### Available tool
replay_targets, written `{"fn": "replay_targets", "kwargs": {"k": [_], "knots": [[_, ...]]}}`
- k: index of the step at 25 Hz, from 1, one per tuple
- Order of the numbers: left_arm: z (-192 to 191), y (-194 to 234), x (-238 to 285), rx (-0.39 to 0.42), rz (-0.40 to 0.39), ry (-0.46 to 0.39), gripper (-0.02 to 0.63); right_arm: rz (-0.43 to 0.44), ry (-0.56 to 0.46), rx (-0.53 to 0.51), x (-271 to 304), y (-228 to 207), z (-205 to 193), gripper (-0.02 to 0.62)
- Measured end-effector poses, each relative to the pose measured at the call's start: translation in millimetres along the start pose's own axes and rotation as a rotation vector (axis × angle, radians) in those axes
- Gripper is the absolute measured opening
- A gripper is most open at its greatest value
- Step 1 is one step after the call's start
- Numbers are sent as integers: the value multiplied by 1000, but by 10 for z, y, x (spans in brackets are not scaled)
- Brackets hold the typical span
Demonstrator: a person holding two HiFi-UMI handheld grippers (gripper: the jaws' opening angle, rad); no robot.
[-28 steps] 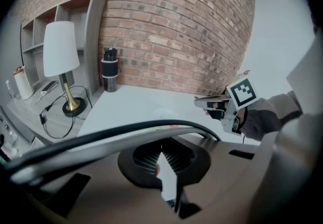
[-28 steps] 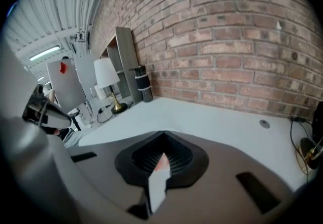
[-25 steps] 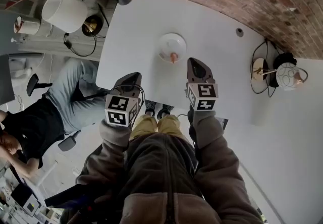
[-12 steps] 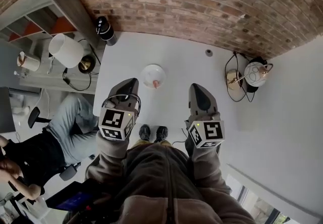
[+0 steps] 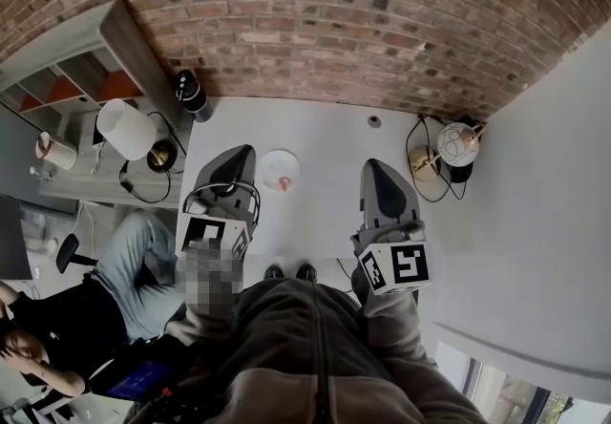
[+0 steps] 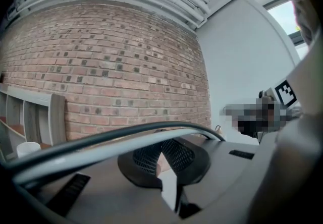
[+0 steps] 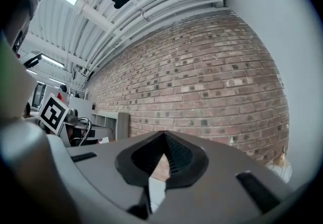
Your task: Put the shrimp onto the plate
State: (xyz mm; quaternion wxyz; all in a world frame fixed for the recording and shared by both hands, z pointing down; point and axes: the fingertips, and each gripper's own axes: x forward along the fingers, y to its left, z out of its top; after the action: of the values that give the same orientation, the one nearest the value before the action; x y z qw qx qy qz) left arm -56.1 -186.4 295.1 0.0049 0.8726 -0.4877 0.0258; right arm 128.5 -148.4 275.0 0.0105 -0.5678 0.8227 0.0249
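The shrimp (image 5: 284, 184) lies on the plate (image 5: 271, 162), center frame; the task seems done. The left gripper (image 5: 236, 155) and right gripper (image 5: 375, 168) keep fingers together, empty.

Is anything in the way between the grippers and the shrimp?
Nothing that I can see. The shrimp lies on the plate, with only bare table between it and the left gripper and right gripper, both shut and empty.
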Motion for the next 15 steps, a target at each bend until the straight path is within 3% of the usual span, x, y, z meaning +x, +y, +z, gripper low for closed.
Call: {"fn": "replay_targets", "kwargs": {"k": [15], "knots": [[202, -111, 1, 20, -14, -35, 3, -22, -57, -56, -105, -47, 309, -1]]}}
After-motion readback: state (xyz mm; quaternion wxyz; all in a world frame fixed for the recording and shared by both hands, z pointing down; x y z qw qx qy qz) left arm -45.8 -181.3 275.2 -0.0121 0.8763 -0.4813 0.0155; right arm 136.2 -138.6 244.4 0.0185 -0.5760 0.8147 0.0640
